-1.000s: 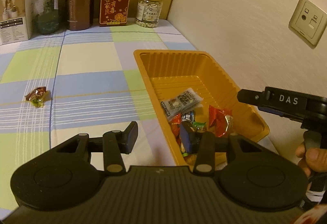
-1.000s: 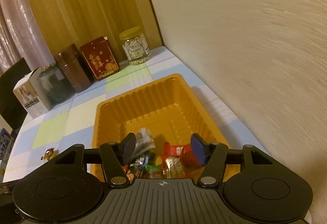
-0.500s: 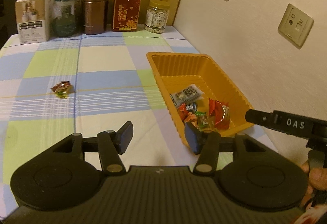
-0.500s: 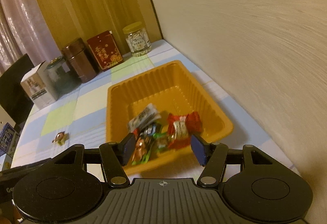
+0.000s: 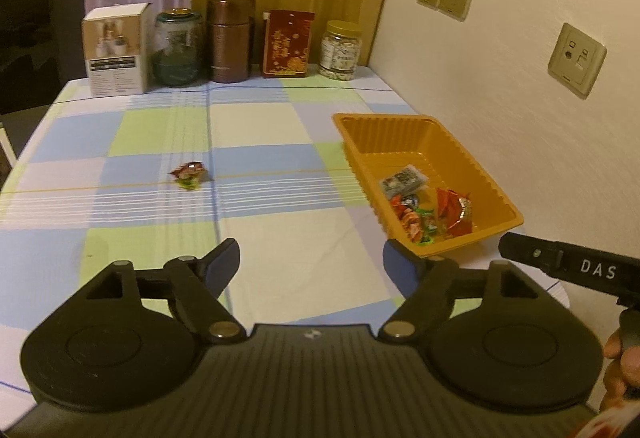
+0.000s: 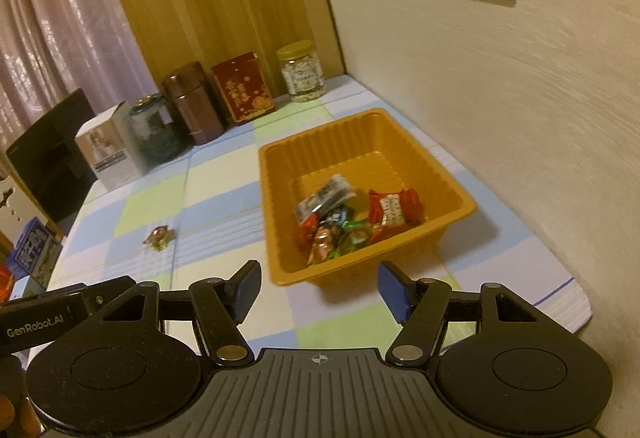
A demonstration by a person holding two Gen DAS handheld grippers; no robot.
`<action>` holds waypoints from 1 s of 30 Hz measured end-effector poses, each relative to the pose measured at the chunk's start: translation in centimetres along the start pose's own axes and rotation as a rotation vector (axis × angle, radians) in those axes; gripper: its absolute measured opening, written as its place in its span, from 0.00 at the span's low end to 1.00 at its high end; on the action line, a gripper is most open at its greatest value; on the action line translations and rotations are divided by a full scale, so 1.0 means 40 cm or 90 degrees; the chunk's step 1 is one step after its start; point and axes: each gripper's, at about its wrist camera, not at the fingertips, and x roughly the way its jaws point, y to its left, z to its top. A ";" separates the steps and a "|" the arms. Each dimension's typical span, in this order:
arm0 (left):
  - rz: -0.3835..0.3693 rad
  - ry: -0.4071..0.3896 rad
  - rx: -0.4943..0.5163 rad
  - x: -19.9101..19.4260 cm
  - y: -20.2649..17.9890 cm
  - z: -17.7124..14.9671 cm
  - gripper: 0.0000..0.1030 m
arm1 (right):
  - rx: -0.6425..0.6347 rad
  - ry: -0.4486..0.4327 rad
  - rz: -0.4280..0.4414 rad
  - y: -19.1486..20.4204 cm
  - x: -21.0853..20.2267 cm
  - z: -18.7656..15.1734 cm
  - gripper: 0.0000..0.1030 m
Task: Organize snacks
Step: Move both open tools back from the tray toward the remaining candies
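Note:
An orange plastic tray (image 5: 404, 124) (image 6: 280, 198) stands by the wall and holds several wrapped snacks (image 5: 432, 214) (image 6: 348, 214) at its near end. One wrapped candy (image 5: 189, 174) (image 6: 159, 237) lies alone on the checked tablecloth, left of the tray. My left gripper (image 5: 312, 262) hovers over the cloth in front of the tray's near left corner, jaws opening with nothing between them. My right gripper (image 6: 318, 284) hangs in front of the tray's near rim, jaws also opening and empty. The right gripper's side shows at the right edge of the left wrist view.
Along the far table edge stand a white box (image 5: 114, 50), a glass jar (image 5: 176, 50), a brown canister (image 5: 230, 38), a red tin (image 5: 287, 44) and a jar of nuts (image 5: 340, 50). The wall (image 5: 520, 98) runs close along the tray's right side. A dark chair (image 5: 36, 38) stands far left.
Both grippers have pulled back and up from over the tray, which now lies farther ahead. Both pairs of jaws have spread wider, the left ones far more.

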 end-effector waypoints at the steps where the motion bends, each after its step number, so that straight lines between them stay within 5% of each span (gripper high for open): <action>1: 0.003 0.000 -0.001 -0.008 0.008 -0.003 0.75 | -0.003 -0.001 0.003 0.010 -0.004 -0.002 0.64; 30: 0.051 -0.010 -0.058 -0.081 0.169 -0.043 0.82 | -0.085 0.022 0.059 0.191 0.026 -0.048 0.66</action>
